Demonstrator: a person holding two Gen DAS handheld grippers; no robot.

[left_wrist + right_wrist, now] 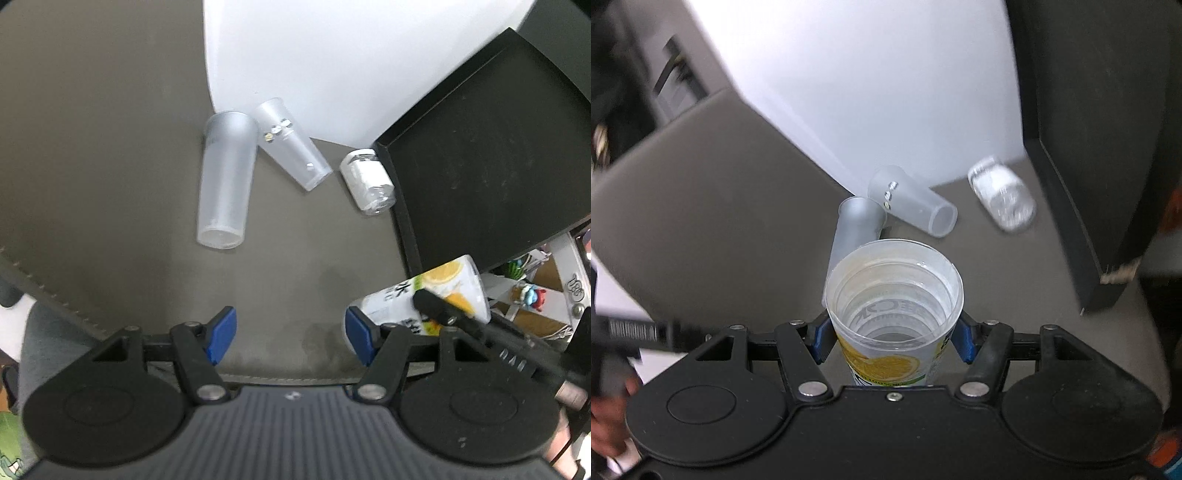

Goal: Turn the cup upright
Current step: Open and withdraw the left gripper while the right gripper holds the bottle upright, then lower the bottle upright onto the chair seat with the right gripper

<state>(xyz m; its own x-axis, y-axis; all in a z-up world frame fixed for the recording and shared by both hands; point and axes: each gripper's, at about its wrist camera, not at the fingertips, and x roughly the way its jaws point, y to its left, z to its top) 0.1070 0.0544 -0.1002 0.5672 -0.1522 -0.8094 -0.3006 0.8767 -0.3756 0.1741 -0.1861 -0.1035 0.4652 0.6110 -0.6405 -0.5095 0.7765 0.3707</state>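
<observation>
My right gripper (892, 338) is shut on a clear plastic cup with a lemon print (894, 295), its open mouth facing the camera. The same cup (432, 291) shows at the lower right of the left wrist view, held by the right gripper's black fingers (439, 306). My left gripper (291, 334) is open and empty above the grey table (110, 147). A tall frosted cup (225, 181) lies on its side ahead of it, also in the right wrist view (855, 229).
A second frosted cup (291, 144) lies on its side beside the tall one. A small clear jar with a white label (367, 181) lies next to a black box (487, 155). A white wall panel (332, 55) stands behind.
</observation>
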